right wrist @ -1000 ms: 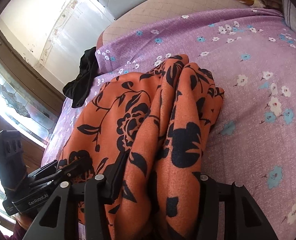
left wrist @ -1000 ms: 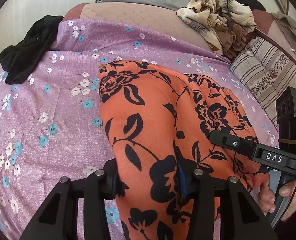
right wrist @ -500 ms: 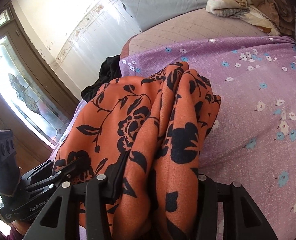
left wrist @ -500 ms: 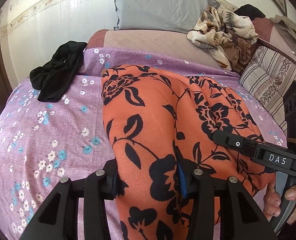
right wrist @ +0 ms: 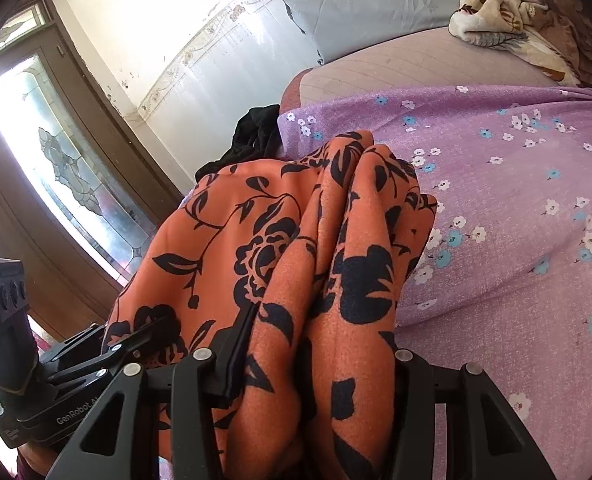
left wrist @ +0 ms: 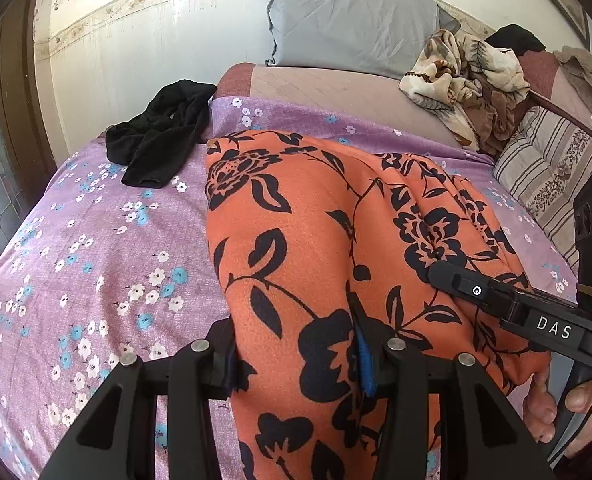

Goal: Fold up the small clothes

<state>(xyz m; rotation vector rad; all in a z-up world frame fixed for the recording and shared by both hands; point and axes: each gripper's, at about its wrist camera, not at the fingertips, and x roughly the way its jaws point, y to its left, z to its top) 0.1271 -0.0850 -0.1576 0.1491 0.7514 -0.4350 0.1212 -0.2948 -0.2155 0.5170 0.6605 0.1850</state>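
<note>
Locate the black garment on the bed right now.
The black garment lies crumpled at the far left corner of the purple floral sheet, near the wall, left of the orange floral garment; the right wrist view shows it partly hidden.

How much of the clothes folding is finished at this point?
Nothing looks neatly folded yet. In hand: the left gripper and right gripper both clamp the near edge of the orange floral garment, which trails across the purple sheet, bunched on its right side. Left: finishing this fold, then probably the black garment and the beige heap.
</note>
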